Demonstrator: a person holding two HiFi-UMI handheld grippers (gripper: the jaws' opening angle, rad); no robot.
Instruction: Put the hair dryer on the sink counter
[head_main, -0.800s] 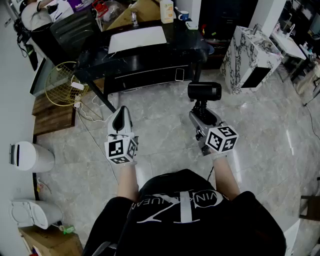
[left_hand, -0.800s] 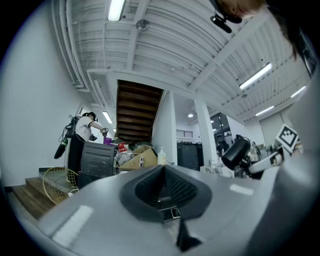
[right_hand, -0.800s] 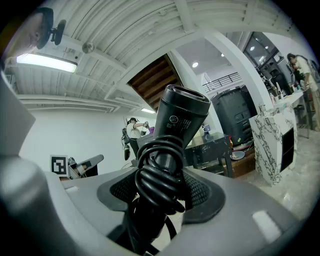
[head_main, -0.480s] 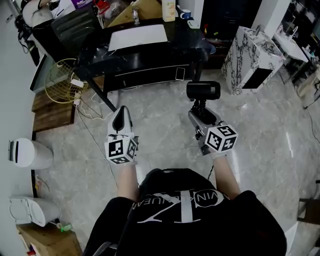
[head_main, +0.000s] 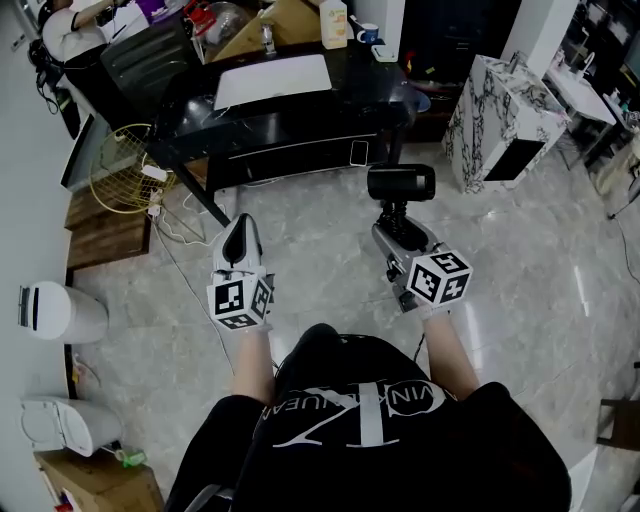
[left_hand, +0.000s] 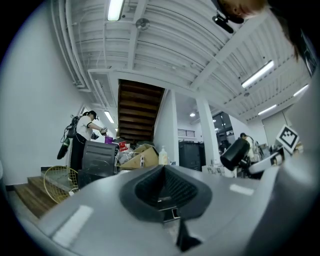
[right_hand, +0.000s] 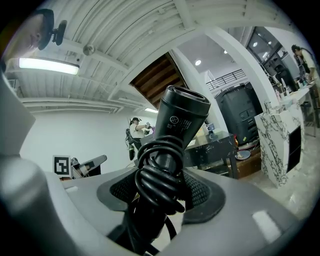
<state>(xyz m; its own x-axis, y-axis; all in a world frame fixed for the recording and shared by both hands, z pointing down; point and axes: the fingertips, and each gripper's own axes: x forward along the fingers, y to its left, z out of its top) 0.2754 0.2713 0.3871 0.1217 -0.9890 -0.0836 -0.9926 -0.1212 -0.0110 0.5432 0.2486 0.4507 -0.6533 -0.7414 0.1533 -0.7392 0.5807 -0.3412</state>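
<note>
**The hair dryer (head_main: 401, 183) stands up in the right gripper (head_main: 397, 228), out over the floor (head_main: 330, 240).**

The right gripper squeezes the dryer's handle, just where the black cord (right_hand: 157, 175) is wound round it. The left gripper (head_main: 240, 228) is pinched closed with nothing in it. The dryer looks hard and a bit top-heavy, so its big head could tip. Low on the handle seems the best place to hold, since the wrapped cord likely stops slipping. There is lots of open floor around. The black desk (head_main: 290, 110) ahead and the marble stand (head_main: 500, 120) to the right have hard edges to keep away from.
</note>
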